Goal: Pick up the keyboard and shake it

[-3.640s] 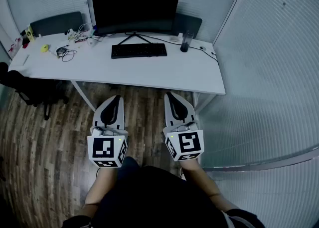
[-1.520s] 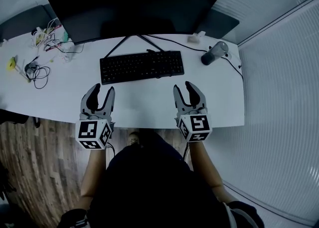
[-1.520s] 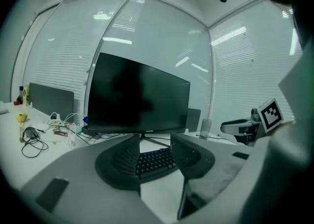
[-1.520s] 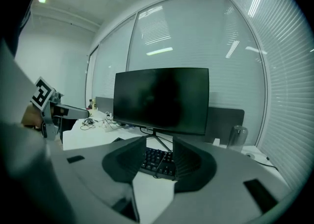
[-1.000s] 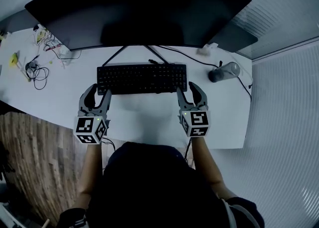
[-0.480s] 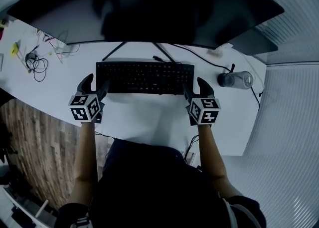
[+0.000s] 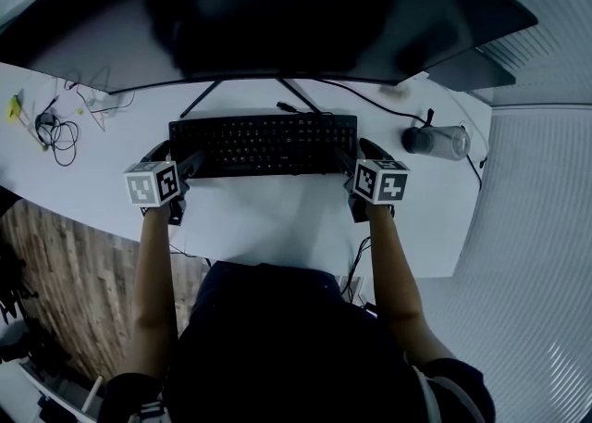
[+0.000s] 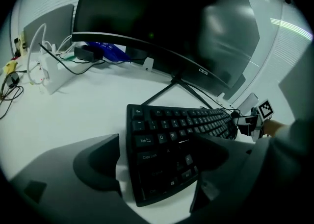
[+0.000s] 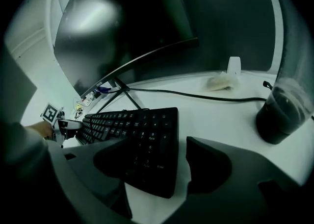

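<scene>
The left hand-held gripper (image 8: 157,161) and right hand-held gripper (image 9: 162,161) each straddle one end of the keyboard (image 7: 264,143), which lies flat. Their jaws are opening wide, with the pads not pressing. A shallow bite on either edge could let that end slip when shaken, and a swing could topple the tumbler (image 7: 437,142) nearby. The white surface (image 7: 268,217) also carries a monitor (image 7: 268,14) and loose cables (image 7: 51,125), with wood floor (image 7: 65,255) below.

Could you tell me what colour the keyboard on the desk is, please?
The flat keyboard is black; clearest in the left gripper view.
</scene>
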Demonstrator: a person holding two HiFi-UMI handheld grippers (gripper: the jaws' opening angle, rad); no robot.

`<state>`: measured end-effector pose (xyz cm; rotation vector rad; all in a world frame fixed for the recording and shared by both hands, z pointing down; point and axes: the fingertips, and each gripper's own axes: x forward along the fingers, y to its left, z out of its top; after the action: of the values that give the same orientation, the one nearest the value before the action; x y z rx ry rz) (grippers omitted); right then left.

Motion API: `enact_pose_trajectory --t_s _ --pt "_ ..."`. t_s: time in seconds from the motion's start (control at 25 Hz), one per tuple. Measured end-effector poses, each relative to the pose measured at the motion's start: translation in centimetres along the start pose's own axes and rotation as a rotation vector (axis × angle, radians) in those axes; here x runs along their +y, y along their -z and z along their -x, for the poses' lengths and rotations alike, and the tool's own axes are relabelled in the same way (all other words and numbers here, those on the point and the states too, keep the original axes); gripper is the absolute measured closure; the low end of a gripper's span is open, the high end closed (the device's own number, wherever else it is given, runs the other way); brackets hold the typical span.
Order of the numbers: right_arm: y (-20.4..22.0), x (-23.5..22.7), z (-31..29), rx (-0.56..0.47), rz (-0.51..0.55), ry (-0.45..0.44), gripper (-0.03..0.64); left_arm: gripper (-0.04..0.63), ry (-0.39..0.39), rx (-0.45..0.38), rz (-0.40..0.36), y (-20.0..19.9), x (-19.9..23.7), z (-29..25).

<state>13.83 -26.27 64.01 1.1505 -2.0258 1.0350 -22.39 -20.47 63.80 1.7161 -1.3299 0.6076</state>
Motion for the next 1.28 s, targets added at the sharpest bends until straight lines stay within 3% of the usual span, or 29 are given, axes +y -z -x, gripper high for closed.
enact_pose_trajectory --t_s 0.12,0.44,0.8,0.96,1.28 --pt "0.2 -0.2 -0.4 0.024 -0.023 0.008 0.301 0.178 0.019 0.014 0.018 0.1 0.2 -0.4" --pt "0.2 0.2 -0.8 0.128 0.009 0.007 0.322 0.179 -0.012 0.063 -0.07 -0.2 -0.3 -0.8" --pt "0.0 0.2 -0.6 0.085 -0.006 0.024 0.331 0.179 -0.03 0.03 -0.048 -0.3 -0.6 -0.4" --pt "-0.7 0.8 1.4 0.035 0.053 0.059 0.331 0.179 -0.033 -0.032 -0.06 -0.5 -1.3 1.1" --pt "-4.9 5.0 10.3 -0.193 0.258 0.155 0.331 0.179 0.067 -0.21 -0.018 -1.1 -3.5 5.1"
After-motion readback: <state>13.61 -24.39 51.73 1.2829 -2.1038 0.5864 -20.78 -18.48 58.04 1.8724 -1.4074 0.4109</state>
